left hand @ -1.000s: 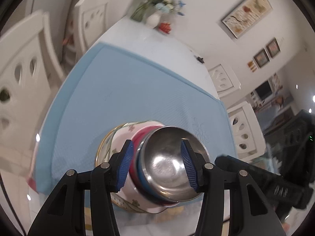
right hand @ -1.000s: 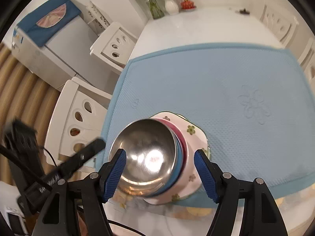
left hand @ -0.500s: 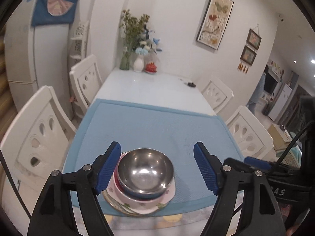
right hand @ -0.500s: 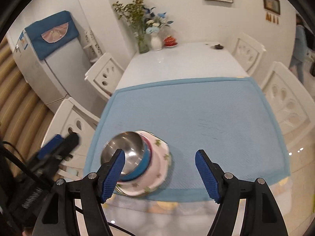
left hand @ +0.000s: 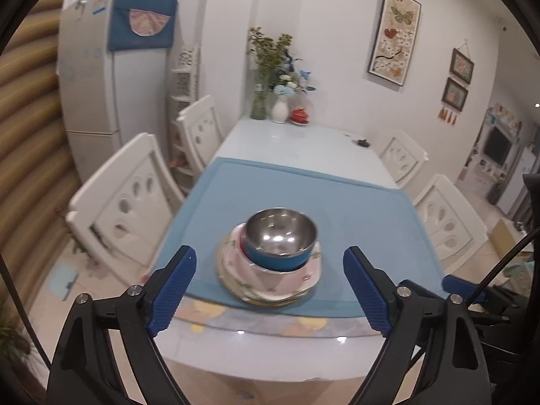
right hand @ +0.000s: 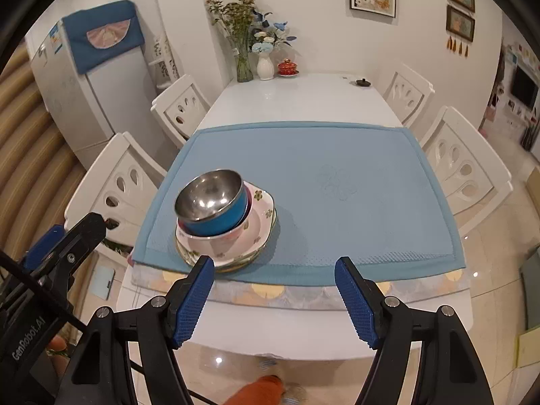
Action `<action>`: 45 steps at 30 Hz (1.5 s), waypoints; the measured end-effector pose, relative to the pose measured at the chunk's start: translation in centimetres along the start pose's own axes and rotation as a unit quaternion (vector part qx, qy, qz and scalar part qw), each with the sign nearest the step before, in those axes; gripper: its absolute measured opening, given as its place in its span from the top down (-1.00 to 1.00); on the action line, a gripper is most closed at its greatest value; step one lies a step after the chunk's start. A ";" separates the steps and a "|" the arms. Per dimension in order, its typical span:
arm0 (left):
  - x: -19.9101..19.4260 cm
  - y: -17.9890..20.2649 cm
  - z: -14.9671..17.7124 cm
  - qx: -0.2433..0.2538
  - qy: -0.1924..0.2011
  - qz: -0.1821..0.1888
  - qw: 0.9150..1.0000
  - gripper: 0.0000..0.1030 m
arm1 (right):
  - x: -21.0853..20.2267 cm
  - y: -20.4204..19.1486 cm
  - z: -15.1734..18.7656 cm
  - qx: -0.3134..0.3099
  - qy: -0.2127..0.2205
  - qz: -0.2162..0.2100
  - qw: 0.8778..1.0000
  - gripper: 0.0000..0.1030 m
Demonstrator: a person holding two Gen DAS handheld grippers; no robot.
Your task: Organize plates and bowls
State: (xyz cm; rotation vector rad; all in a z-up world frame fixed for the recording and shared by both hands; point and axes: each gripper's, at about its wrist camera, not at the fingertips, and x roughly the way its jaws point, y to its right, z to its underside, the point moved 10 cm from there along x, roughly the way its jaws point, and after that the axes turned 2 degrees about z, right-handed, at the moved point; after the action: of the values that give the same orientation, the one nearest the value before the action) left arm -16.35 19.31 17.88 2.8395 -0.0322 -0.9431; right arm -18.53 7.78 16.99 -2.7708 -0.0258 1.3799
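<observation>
A stack stands near the front left corner of the blue mat (right hand: 337, 202): a steel-lined blue bowl (left hand: 281, 239) (right hand: 211, 200) on top, a pink bowl under it, and floral plates (left hand: 270, 280) (right hand: 233, 246) at the bottom. My left gripper (left hand: 268, 293) is open and empty, held back from the table's front edge, with the stack between its fingers' lines of sight. My right gripper (right hand: 275, 302) is open and empty, also off the table's front edge, to the right of the stack.
White chairs (right hand: 114, 189) (right hand: 465, 165) stand along both sides of the white table (right hand: 303, 98). Vases with flowers (right hand: 263, 60) and a red lidded cup (right hand: 288, 66) stand at the far end. A fridge (right hand: 84, 84) is at the left.
Both grippers have drawn back and up from the stack to beyond the table's front edge. The left gripper's jaws have opened wider. The stack has stayed in place.
</observation>
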 end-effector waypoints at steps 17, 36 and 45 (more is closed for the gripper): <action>4.0 -1.9 -1.4 0.040 -0.021 -0.010 0.999 -0.89 | 3.5 -1.4 -0.9 0.023 -0.044 0.056 0.997 -0.43; 9.3 -3.0 -2.2 0.075 -0.067 -0.011 0.995 -0.89 | 8.4 -3.1 -2.1 0.028 -0.077 0.086 0.993 -0.43; 9.9 -2.9 -2.7 0.098 -0.059 -0.008 0.993 -0.89 | 9.5 -3.1 -2.6 0.039 -0.080 0.097 0.991 -0.43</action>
State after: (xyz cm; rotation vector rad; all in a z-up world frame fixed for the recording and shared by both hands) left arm -6.83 21.83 13.72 2.9598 -0.1233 -1.1706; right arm -10.73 11.13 11.14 -2.6503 0.2937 1.6069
